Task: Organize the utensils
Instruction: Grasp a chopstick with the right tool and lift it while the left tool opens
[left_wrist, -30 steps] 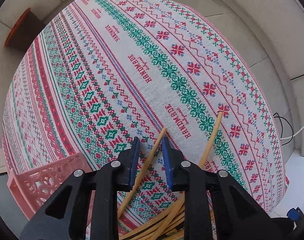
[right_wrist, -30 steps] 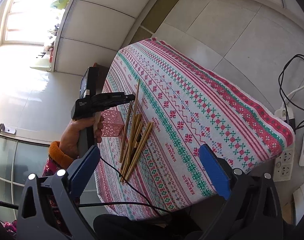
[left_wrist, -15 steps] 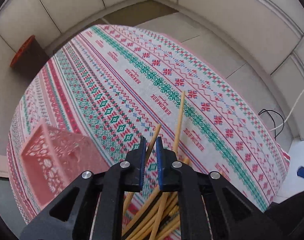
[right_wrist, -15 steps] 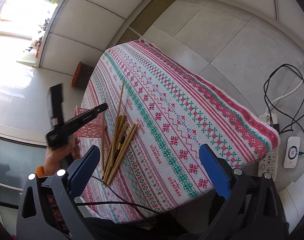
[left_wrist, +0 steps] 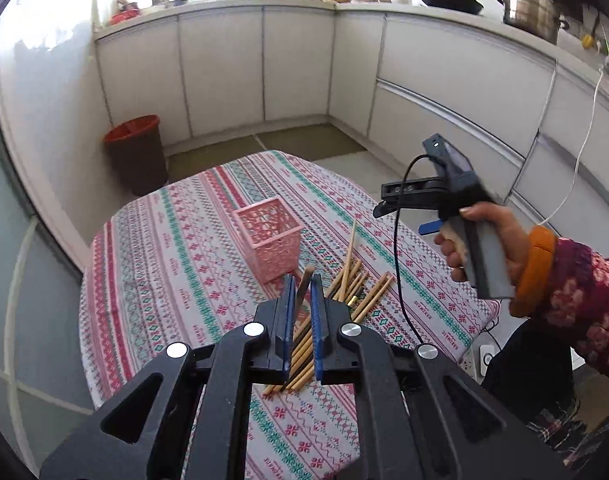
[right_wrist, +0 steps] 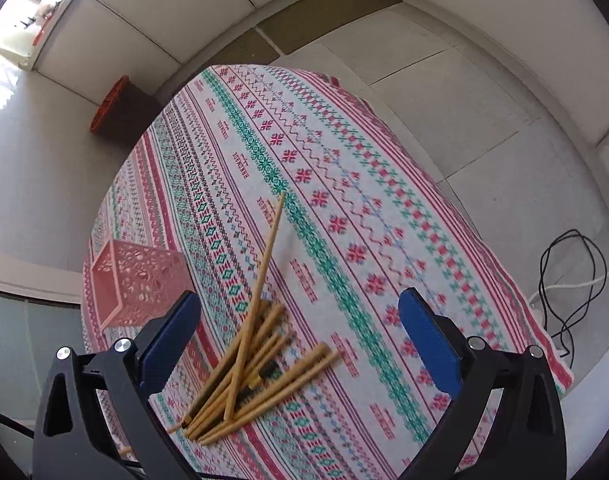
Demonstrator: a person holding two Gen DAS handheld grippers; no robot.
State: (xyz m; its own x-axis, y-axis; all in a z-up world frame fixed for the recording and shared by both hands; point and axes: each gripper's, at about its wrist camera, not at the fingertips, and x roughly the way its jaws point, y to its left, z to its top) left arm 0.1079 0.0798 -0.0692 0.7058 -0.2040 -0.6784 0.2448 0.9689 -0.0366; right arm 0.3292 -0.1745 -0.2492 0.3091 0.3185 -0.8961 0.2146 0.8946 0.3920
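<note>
A pile of wooden chopsticks (right_wrist: 256,368) lies on the patterned tablecloth (right_wrist: 344,184), and one long thin stick (right_wrist: 270,240) leans across it. A pink lattice basket (right_wrist: 136,280) stands upright left of the pile. My right gripper (right_wrist: 300,298) hovers open above the pile with nothing between its pads. My left gripper (left_wrist: 302,292) is raised above the near end of the pile (left_wrist: 356,284). Its jaws are closing the last bit on one chopstick (left_wrist: 305,280), whose tip pokes up between the blue pads. The basket (left_wrist: 270,248) stands just beyond that tip.
A hand in an orange cuff (left_wrist: 492,240) carries the right gripper at the table's right side, its cable hanging down. A dark bin with a red rim (left_wrist: 138,152) stands on the floor past the table. Cables (right_wrist: 564,280) lie on the floor at the right.
My left gripper has shut on a chopstick, risen and tipped up, so the basket and the kitchen show. My right gripper has come closer over the pile.
</note>
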